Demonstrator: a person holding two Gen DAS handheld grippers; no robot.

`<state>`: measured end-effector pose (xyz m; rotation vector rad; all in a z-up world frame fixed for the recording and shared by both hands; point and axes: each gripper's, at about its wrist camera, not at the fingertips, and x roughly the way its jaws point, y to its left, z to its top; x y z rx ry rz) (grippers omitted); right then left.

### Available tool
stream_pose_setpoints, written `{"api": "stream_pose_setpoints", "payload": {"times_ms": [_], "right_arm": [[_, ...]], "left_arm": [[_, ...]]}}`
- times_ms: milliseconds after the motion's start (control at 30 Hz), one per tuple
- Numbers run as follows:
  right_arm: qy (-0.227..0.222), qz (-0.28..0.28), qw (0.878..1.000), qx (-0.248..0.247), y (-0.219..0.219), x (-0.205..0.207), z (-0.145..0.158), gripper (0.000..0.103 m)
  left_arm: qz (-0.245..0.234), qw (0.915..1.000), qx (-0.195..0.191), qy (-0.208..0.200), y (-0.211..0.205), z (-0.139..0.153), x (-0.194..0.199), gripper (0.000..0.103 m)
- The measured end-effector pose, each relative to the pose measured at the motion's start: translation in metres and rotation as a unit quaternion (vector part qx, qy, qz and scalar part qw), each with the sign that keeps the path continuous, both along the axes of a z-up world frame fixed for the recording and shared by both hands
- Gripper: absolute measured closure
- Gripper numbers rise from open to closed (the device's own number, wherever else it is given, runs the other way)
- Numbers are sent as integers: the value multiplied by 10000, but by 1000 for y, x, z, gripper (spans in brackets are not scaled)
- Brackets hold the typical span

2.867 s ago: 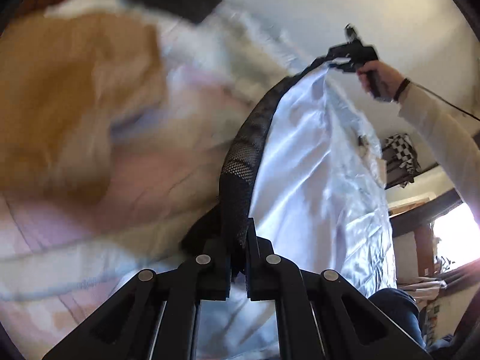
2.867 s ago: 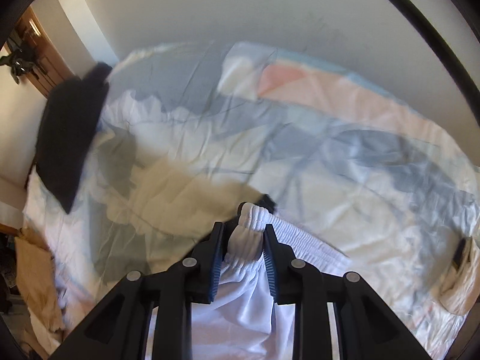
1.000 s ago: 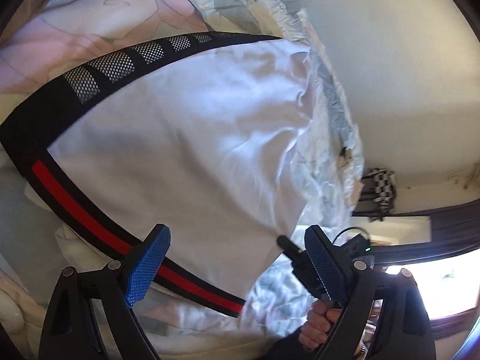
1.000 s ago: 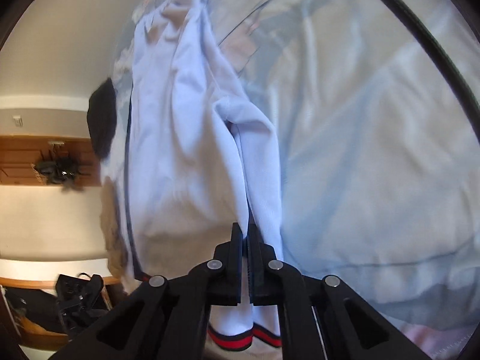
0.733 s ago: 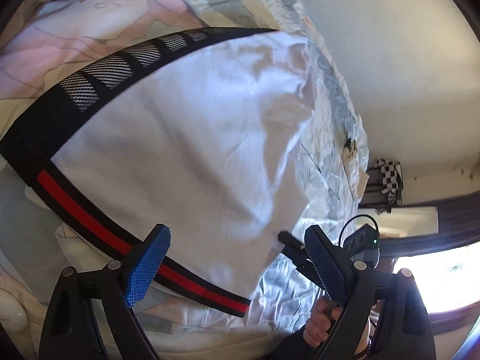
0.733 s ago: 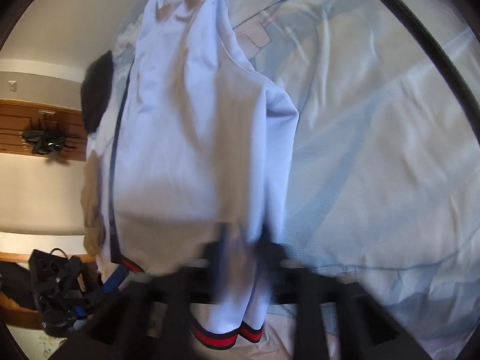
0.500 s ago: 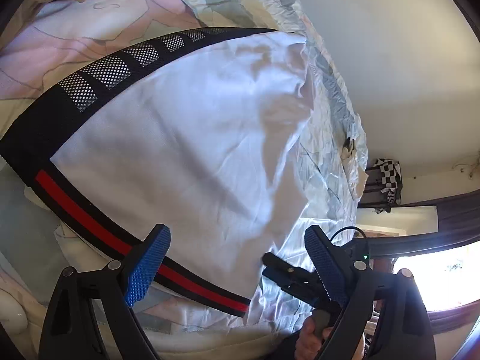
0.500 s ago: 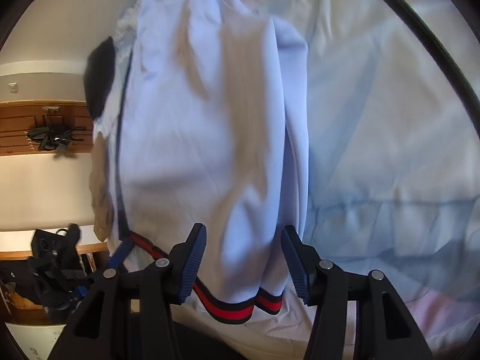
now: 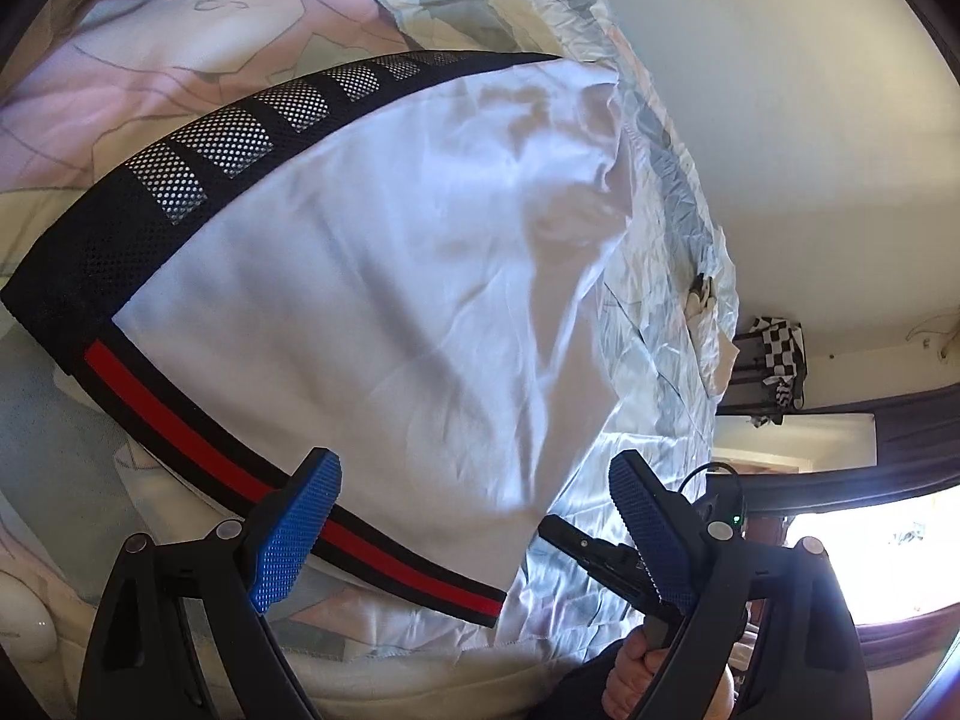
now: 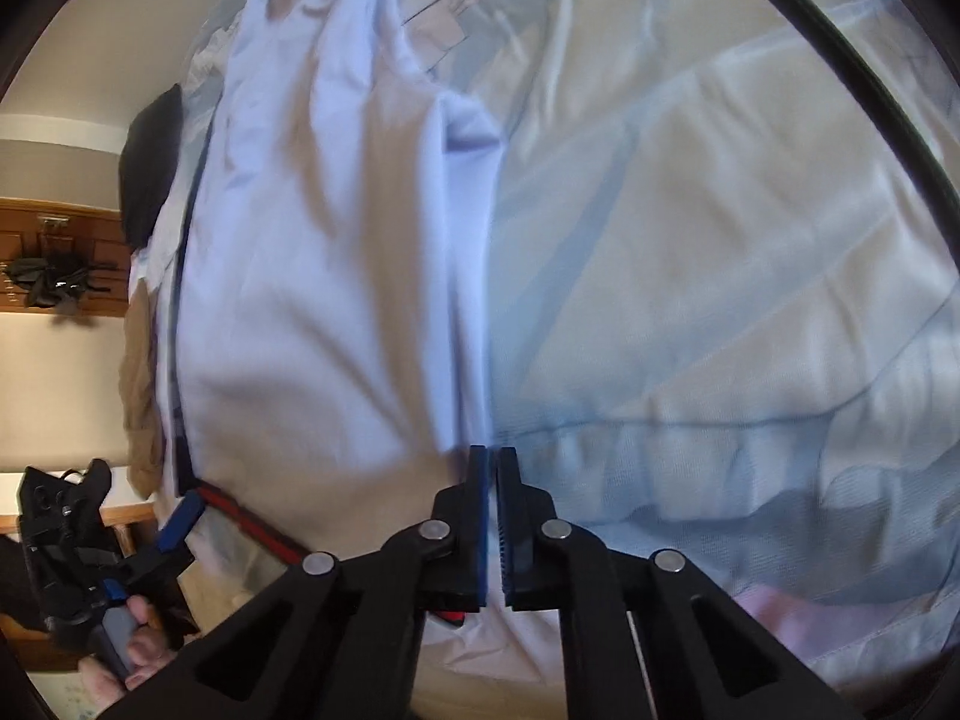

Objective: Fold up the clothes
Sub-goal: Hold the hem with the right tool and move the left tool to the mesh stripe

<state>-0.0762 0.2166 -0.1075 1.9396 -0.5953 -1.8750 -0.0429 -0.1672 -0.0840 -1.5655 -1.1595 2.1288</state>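
Observation:
White shorts point(image 9: 390, 300) lie spread on the bed, with a black mesh side band point(image 9: 222, 138) and a black-and-red hem point(image 9: 180, 426). My left gripper point(image 9: 471, 468) hovers open just above the hem, nothing between its blue pads. In the right wrist view the shorts point(image 10: 312, 270) stretch away to the left. My right gripper point(image 10: 492, 456) sits at their right edge, jaws closing and almost together, with no cloth visible between them. From the left wrist view the right gripper point(image 9: 570, 540) rests low by the shorts' near right corner, held by a hand point(image 9: 636, 678).
A patterned pastel bedsheet point(image 10: 720, 240) covers the bed. A black garment point(image 10: 150, 174) and a tan one point(image 10: 141, 372) lie at the bed's far side. A rack with a checkered cloth point(image 9: 777, 354) and a bright window point(image 9: 870, 552) stand beyond the bed.
The right gripper let go of the shorts' fold, opened, and its jaws have come nearly together again beside the edge. The shorts settled flatter. The left gripper stayed open and still.

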Motion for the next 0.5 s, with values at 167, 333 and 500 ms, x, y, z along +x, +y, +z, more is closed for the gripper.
{"api": "stream_pose_setpoints", "payload": {"times_ms": [167, 333, 500], "right_arm": [[-172, 335, 9993, 24, -17, 21, -5, 30], [-224, 192, 9996, -47, -21, 21, -17, 30], [-243, 103, 9977, -629, -14, 31, -12, 38]], "left_arm": [[30, 9999, 48, -100, -3, -4, -2, 12], [-12, 9999, 49, -136, 0, -5, -2, 12], [3, 9999, 69, -136, 0, -6, -2, 12]]}}
